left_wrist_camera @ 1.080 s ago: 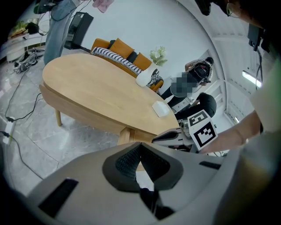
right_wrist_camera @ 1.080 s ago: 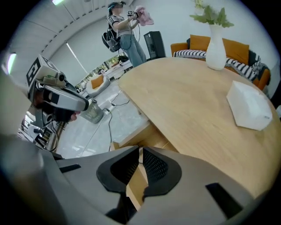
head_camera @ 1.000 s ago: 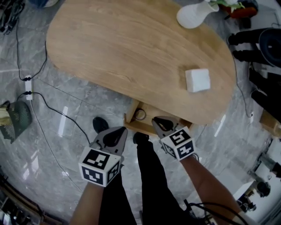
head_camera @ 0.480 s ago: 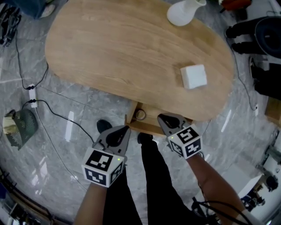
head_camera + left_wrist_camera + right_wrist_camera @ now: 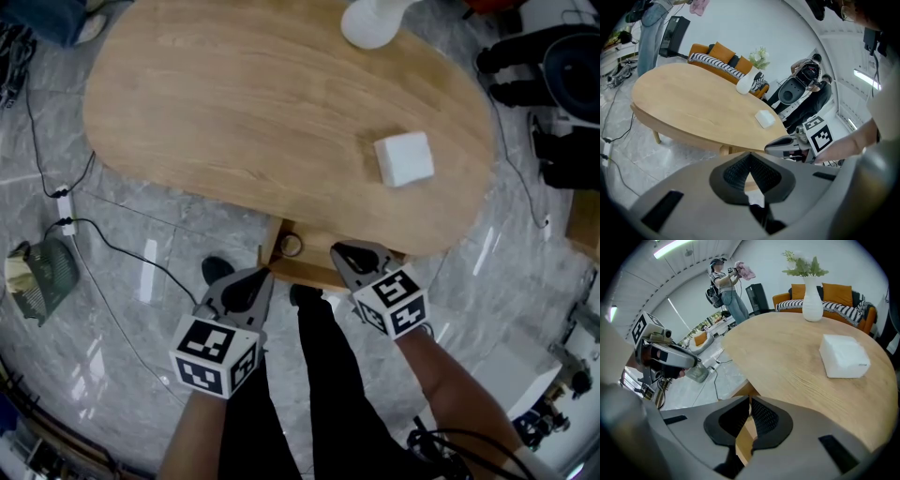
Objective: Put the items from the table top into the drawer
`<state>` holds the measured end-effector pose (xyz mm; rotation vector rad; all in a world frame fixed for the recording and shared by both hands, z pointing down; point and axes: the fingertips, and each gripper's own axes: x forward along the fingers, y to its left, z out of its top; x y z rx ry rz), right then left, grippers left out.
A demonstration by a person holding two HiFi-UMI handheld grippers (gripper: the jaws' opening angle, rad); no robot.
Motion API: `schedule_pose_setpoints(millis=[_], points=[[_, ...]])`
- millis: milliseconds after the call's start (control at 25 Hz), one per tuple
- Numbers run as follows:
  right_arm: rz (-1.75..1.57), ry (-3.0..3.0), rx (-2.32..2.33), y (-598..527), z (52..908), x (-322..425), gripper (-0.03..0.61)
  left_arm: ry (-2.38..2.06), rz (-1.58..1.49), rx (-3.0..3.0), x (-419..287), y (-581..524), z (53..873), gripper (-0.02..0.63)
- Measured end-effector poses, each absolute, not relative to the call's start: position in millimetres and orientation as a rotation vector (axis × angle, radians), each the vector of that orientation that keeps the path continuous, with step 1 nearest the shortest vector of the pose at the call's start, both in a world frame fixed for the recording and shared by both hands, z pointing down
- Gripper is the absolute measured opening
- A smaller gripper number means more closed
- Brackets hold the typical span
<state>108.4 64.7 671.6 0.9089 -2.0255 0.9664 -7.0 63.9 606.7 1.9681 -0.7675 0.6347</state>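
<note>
Left claw [image 5: 257, 276] and right claw [image 5: 340, 252] both pressed together, empty. White box [image 5: 404, 158] on worktop [image 5: 234, 103].

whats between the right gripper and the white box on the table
Nothing: only bare tabletop separates the right gripper from the white box, clearest in the head view.

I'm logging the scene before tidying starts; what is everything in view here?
Table: one, light wood, oval, centre.
Box: one, white, on the table's right part.
Vase: one, white, at the table's far edge.
Drawer: one, wooden, under the table's near edge.
Ring: one, dark, inside the drawer.
Sofa: one, orange, beyond the table.
Floor: grey marble, all around.
Left gripper: one, grey, shut, empty.
Right gripper: one, grey, shut, empty.
</note>
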Motion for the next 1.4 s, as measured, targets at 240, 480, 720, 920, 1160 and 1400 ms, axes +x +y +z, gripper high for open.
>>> schedule_pose_setpoints(millis=[240,480,720,920,1160,1400], points=[[0.974,-2.031,0.927,59.4,674.8,114.3,0.043,-0.747,0.64,1.969,4.4,62.7,611.4,0.0],[0.975,-2.04,0.95,49.8,669.6,121.8,0.043,-0.721,0.643,1.973,20.7,60.8,607.4,0.0],[0.963,-2.034,0.983,32.0,669.3,139.6,0.044,-0.714,0.635,1.982,35.7,46.9,603.6,0.0],[0.948,-2.023,1.038,14.3,666.4,157.8,0.046,-0.71,0.632,1.99,47.1,36.2,600.1,0.0],[0.913,-2.003,1.134,-11.8,655.8,182.9,0.147,-0.704,0.638,1.989,56.8,29.8,595.5,0.001],[0.862,-1.98,1.258,-42.7,641.6,219.7,0.19,-0.702,0.637,1.99,69.6,20.2,593.3,0.001]])
